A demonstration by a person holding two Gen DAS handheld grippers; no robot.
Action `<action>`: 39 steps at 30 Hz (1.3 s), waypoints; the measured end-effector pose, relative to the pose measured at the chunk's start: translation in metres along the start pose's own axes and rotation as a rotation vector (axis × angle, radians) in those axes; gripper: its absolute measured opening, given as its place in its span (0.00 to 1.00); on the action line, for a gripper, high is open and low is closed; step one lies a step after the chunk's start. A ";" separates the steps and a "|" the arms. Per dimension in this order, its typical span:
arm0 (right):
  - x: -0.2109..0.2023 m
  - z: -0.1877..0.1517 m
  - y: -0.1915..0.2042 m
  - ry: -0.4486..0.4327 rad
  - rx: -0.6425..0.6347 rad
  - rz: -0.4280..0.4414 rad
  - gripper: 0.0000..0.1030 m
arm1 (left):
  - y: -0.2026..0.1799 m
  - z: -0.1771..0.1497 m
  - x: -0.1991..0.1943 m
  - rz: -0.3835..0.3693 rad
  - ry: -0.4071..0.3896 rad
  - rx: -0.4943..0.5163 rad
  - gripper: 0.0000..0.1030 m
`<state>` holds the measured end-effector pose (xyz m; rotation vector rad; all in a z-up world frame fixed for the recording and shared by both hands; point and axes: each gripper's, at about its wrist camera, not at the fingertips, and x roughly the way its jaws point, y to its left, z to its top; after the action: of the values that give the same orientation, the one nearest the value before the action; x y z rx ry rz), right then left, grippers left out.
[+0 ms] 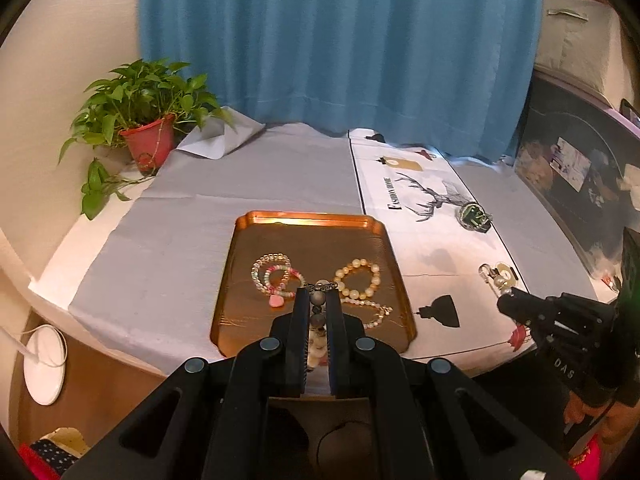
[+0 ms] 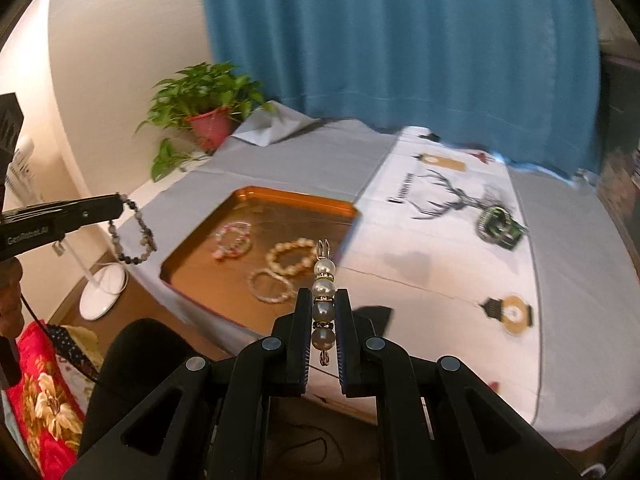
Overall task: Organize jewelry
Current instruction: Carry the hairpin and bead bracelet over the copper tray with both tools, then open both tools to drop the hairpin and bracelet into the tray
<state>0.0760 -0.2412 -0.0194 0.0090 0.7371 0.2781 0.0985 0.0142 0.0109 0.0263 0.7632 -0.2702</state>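
Note:
A copper tray (image 1: 240, 264) holds a pink-and-clear bead bracelet (image 1: 272, 276), a cream bead bracelet (image 1: 359, 278) and a small pearl bracelet (image 1: 372, 312). My left gripper (image 1: 319, 296) is shut on a dark grey bead bracelet (image 1: 318, 308) above the tray's near part; in the right wrist view that bracelet (image 2: 138, 232) hangs from the left gripper (image 2: 116, 204) left of the tray (image 2: 192, 256). My right gripper (image 2: 323, 300) is shut on a pearl bar clip (image 2: 323, 280), held above the table right of the tray; it also shows in the left wrist view (image 1: 496, 280).
A green-and-silver bracelet (image 1: 474, 216) lies on the white deer-print runner (image 1: 432, 240) at the right. A potted plant (image 1: 148, 120) stands at the table's back left. A blue curtain (image 1: 340, 40) hangs behind. A dark cabinet (image 1: 580, 184) is at the right.

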 end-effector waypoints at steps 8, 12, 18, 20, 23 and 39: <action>0.024 0.014 0.023 0.013 -0.020 0.034 0.11 | 0.009 0.013 0.018 0.005 0.002 0.006 0.05; 0.039 0.024 0.028 0.019 -0.022 0.042 0.11 | 0.015 0.024 0.030 -0.003 0.007 0.002 0.05; 0.069 0.042 0.031 0.031 -0.025 0.048 0.11 | 0.022 0.038 0.058 0.000 0.015 0.005 0.05; 0.079 0.048 0.031 0.035 -0.025 0.049 0.11 | 0.024 0.041 0.069 -0.001 0.024 0.007 0.05; 0.100 0.056 0.030 0.041 -0.019 0.045 0.11 | 0.025 0.048 0.090 0.002 0.039 0.021 0.05; 0.199 0.089 0.017 0.109 0.001 0.020 0.11 | 0.029 0.071 0.196 0.000 0.117 0.072 0.06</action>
<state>0.2710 -0.1666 -0.0834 0.0022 0.8458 0.2993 0.2890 -0.0116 -0.0739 0.1104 0.8691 -0.2982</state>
